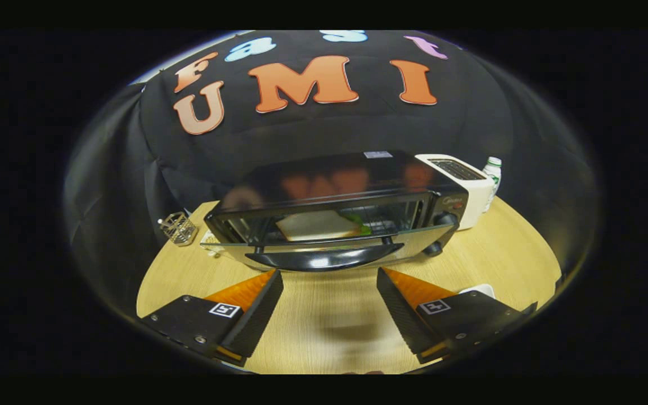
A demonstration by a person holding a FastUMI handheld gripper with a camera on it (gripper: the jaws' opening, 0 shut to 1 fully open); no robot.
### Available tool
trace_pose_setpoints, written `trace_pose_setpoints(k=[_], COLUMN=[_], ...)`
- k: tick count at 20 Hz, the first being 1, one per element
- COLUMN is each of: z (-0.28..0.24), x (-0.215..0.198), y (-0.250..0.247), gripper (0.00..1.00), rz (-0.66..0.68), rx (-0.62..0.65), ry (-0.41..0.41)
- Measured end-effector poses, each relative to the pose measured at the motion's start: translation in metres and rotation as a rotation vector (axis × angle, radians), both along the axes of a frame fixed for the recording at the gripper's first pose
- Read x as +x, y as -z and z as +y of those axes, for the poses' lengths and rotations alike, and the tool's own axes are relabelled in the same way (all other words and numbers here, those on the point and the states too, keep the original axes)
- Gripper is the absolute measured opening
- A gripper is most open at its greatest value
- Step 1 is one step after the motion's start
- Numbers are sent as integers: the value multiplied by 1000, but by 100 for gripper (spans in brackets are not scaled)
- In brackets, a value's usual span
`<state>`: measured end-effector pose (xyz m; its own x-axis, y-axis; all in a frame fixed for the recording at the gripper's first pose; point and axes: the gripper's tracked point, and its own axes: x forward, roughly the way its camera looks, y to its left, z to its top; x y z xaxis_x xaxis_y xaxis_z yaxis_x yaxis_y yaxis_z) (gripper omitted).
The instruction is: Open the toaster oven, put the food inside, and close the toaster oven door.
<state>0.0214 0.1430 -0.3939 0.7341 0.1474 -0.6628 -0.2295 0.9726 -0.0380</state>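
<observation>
A black toaster oven (346,180) stands on the round wooden table (329,320), just ahead of my fingers. Its glass door (279,233) hangs part-way open, tilted toward me. The door's curved black handle (324,259) lies just beyond the fingertips. Inside on the rack rests the food (318,225), a slice of bread with something green at its right end. My gripper (329,275) is open, fingers spread wide, with only bare table between them. Neither finger touches the handle.
A white pop-up toaster (464,185) stands against the oven's right side, with a small bottle (491,171) behind it. A wire basket (179,228) sits at the table's left edge. Beside my right finger lies a white object (478,289).
</observation>
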Motion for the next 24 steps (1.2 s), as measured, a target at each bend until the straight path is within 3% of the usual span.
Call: trace_pose_setpoints(k=[6, 13, 18, 24], z=[3, -5, -24, -43], x=[35, 23, 20, 25], y=[-11, -21, -68, -161], gripper=[99, 99, 99, 99], rz=[-52, -58, -114, -261], rx=[-4, 2, 17, -38], ry=[15, 25, 37, -25])
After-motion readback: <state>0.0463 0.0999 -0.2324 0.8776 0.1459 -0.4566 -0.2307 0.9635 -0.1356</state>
